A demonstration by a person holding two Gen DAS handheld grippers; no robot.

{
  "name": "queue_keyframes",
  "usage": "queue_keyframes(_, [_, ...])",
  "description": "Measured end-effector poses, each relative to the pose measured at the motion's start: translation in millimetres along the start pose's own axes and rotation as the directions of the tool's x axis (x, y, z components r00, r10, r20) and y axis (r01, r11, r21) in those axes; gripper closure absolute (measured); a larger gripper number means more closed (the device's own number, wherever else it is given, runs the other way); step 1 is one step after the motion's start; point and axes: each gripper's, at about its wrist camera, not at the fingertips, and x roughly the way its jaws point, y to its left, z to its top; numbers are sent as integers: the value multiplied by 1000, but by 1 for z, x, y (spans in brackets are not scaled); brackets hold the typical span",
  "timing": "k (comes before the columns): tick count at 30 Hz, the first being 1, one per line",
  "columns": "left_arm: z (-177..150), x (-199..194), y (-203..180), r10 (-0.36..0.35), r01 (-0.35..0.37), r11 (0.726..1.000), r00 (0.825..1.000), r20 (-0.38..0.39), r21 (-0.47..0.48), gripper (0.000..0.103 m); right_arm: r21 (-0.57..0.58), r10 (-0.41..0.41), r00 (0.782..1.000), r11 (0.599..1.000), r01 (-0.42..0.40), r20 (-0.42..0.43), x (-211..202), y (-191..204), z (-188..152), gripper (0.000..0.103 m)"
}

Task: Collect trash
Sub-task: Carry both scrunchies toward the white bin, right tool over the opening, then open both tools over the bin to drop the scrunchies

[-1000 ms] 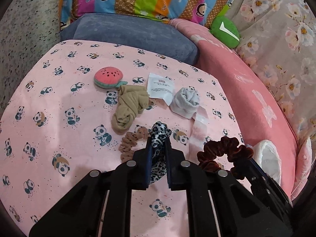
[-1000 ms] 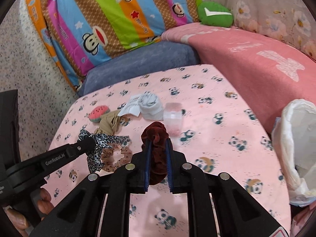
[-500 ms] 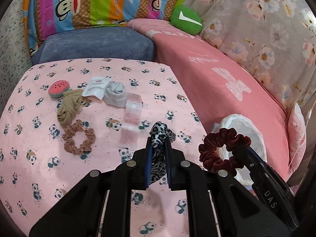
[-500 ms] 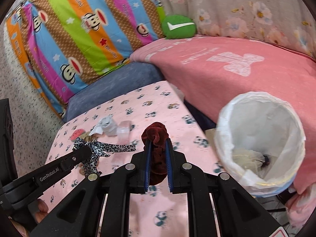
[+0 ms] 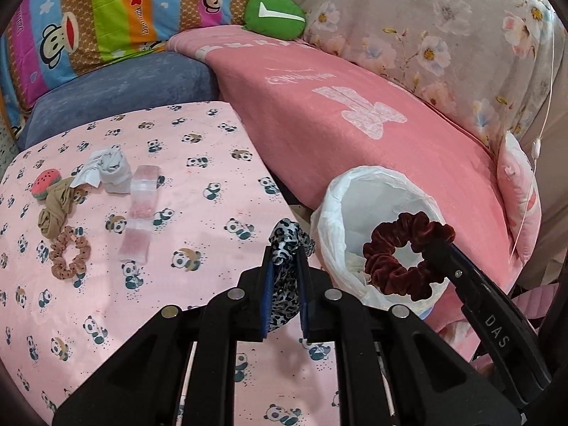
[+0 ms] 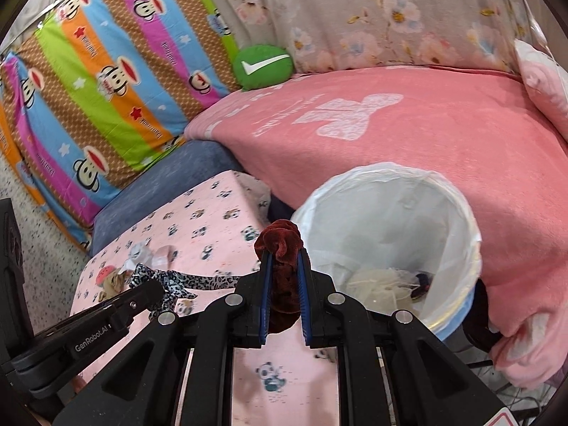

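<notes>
My left gripper [image 5: 284,266] is shut on a leopard-print scrunchie [image 5: 289,239] and holds it above the table's right edge, just left of the bin. My right gripper [image 6: 282,264] is shut on a dark red velvet scrunchie [image 6: 280,243]; in the left wrist view that scrunchie [image 5: 404,248] hangs over the mouth of the white-lined trash bin [image 5: 332,209]. The bin [image 6: 458,209] holds some crumpled pale trash. The left gripper with the leopard scrunchie [image 6: 177,280] also shows in the right wrist view.
On the panda-print table [image 5: 198,213] lie a brown scrunchie [image 5: 69,255], a tan sock [image 5: 55,206], a grey sock [image 5: 113,170], a white packet [image 5: 88,174], a clear pink wrapper [image 5: 140,213] and a watermelon toy [image 5: 44,183]. A pink-covered sofa [image 5: 355,124] stands behind the bin.
Both grippers have swung right from the table toward the bin, each still holding its scrunchie. The red scrunchie now hangs over the bin's mouth.
</notes>
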Motion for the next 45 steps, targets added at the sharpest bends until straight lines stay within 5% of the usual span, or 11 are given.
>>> queue_keyframes(24, [23, 49, -109, -150, 154, 977, 988, -40, 147, 91, 143, -109, 994, 984, 108, -1, -1, -96, 2, 89])
queue_keyframes(26, [24, 50, -111, -159, 162, 976, 987, -35, 147, 85, 146, -115, 993, 983, 114, -2, 0, -99, 2, 89])
queue_keyframes(28, [25, 51, -112, -148, 150, 979, 989, -22, 141, 51, 145, -120, 993, 982, 119, -3, 0, -100, 3, 89])
queue_keyframes(30, [24, 48, -111, -122, 119, 983, 993, 10, 140, 36, 144, -122, 992, 982, 122, -5, 2, -101, 4, 89])
queue_keyframes(45, [10, 46, -56, 21, -21, 996, 1000, 7, 88, 35, 71, -124, 992, 990, 126, -25, 21, -75, 9, 85])
